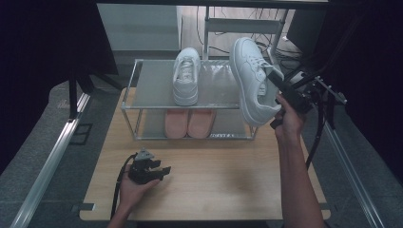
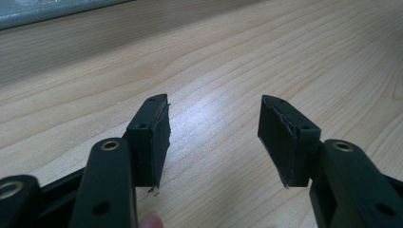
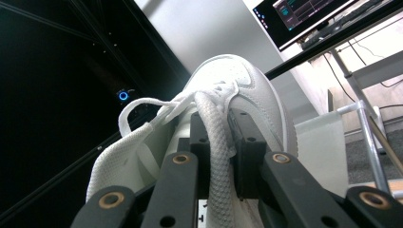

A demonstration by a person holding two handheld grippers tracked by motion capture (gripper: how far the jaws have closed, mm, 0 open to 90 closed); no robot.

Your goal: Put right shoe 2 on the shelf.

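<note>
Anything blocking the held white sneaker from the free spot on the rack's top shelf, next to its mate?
Nothing visible. The right gripper holds the white sneaker over the right side of the top shelf, which is bare; the other sneaker sits left of it.

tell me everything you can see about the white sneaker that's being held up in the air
The white sneaker is a low-top that looks like smooth leather, with white laces, a perforated toe, a mesh-like lining and a thick white sole. It hangs tilted, toe up and away from the person, above the right end of the shoe rack. The right hand-held gripper is shut on its padded collar edge. Nothing else touches it; its mate stands on the rack's top shelf.
</note>
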